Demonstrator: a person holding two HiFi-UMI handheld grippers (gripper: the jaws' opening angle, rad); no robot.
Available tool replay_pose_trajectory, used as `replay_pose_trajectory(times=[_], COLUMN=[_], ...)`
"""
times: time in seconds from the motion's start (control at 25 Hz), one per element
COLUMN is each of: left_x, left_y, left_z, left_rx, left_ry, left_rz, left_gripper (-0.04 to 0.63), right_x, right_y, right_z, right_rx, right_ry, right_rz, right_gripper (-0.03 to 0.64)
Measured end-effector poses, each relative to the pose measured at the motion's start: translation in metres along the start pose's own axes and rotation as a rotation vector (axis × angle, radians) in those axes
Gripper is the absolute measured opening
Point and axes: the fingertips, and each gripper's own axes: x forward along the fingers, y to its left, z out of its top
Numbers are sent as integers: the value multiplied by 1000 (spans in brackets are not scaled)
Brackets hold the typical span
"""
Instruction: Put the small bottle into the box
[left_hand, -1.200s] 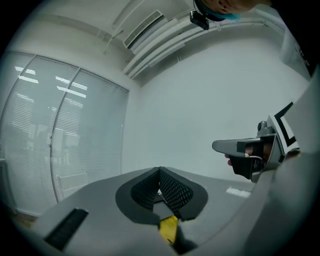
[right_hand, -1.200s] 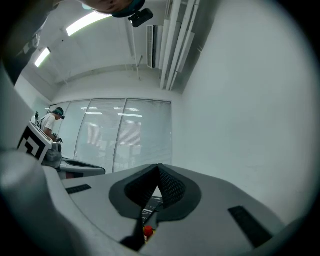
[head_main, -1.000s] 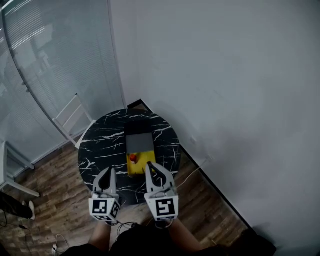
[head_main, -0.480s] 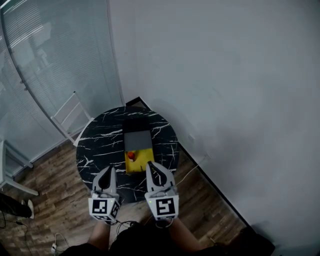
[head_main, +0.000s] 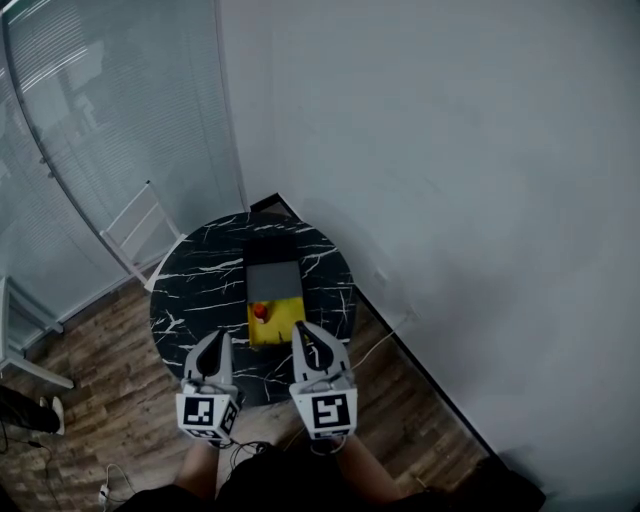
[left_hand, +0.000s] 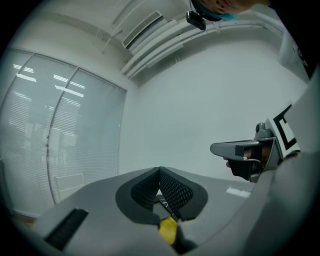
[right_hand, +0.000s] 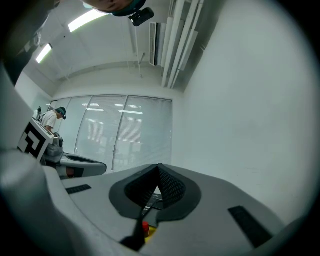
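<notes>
Barely any change from a second ago: small bottle (head_main: 261, 311) stays in the yellow box (head_main: 287, 322) mid table (head_main: 200, 290), left tongs (head_main: 215, 342) and right tongs (head_main: 305, 335) both pressed together, empty, near edge, so task looks done.

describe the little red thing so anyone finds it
A round black marble table stands in the room's corner. On it lies a box, grey behind, yellow in front. The red thing sits in the yellow part's far-left corner, the only red there.
</notes>
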Motion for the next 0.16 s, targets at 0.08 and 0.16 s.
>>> replay_pose_trajectory(times=[0.08,0.16], left_x=[0,0], left_y=[1,2], left_z=[-1,0], left_rx=[-5,-14], left_ry=[8,15], left_rz=[5,11], left_gripper=[-2,-2], right_x=[0,0], right_y=[0,0], right_z=[-1,-2], right_rx=[-1,-2], right_ry=[1,1], right_rz=[0,-1], right_gripper=[-6,-6])
